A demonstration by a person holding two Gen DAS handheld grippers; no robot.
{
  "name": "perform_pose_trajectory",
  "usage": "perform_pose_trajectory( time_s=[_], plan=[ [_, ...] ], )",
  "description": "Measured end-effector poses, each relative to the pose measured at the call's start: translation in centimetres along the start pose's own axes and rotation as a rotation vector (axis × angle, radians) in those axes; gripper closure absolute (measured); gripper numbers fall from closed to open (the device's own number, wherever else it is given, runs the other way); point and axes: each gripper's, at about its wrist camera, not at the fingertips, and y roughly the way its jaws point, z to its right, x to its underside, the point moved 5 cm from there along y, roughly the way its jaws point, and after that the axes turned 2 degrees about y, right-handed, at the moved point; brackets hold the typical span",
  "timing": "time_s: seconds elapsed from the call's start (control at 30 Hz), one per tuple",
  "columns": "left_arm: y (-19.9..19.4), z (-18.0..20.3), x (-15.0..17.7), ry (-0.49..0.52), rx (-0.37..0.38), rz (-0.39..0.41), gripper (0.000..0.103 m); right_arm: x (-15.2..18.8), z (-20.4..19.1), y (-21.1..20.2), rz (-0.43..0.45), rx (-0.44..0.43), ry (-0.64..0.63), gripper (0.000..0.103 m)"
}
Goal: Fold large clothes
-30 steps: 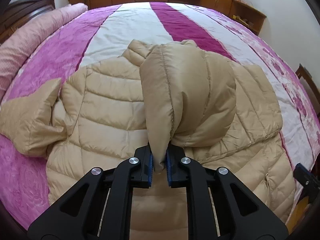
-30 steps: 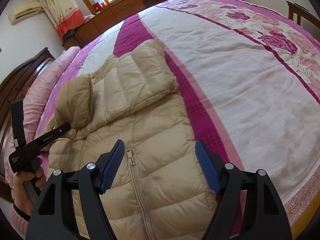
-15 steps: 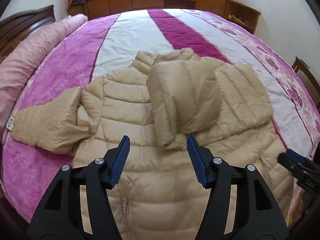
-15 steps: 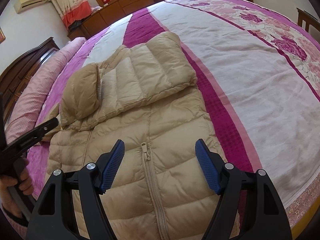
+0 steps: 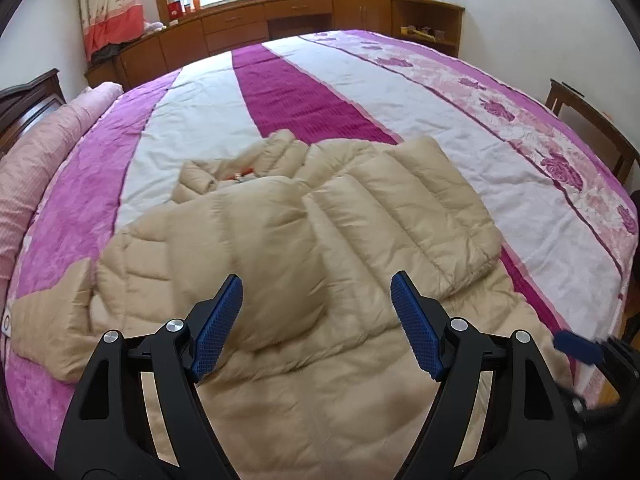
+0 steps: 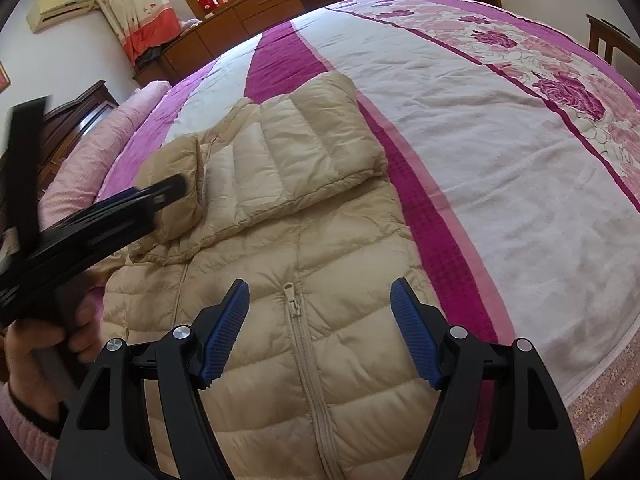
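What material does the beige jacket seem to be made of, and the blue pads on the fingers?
The jacket: probably thin, slightly shiny synthetic shell with soft filling, judging by its puffy stitched channels. The blue pads: likely rubber or plastic, matte with a fine grid texture.

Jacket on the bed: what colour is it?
Plain beige, quilted, with a matching zip; the jacket shows best in the right wrist view.

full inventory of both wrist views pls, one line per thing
puffer jacket: 1, beige, flat on the bed, zipped front up
folded sleeve: 1, beige, laid across jacket's chest
other sleeve: 1, beige, sticking out sideways onto the bedspread
bedspread: 1, magenta, white, pink floral stripes
rolled quilt: 1, pink, bed's far-left edge
cabinets: wood, under window
curtain: 1, floral, red hem
left gripper: black, blue pads, open
right gripper: black, blue pads, open
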Motion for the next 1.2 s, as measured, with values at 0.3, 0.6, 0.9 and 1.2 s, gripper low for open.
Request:
perform_pose_trajectory(
  time_s=[0.3, 0.6, 0.9, 1.2],
  plan=[
    [4.2, 0.0, 0.7, -0.037, -0.026, -0.057, 0.042, -0.2, 0.3, 0.4, -0.007, 0.001, 0.006, 0.031],
    [2.5, -4.4, 1.2, -0.106, -0.010, -0.034, 0.100, -0.7, -0.2, 1.2, -0.011, -0.005, -0.014, 0.031],
    [-1.1, -10.9, 2.0, -0.158, -0.081, 0.019, 0.100, -1.6, -1.4, 2.1, -0.004, 0.011, -0.055, 0.031],
    [0.1, -15.8, 4.5, -0.216, -0.128, -0.033, 0.100, -3.1, -1.4, 2.6, 0.025, 0.035, -0.053, 0.031]
  ],
)
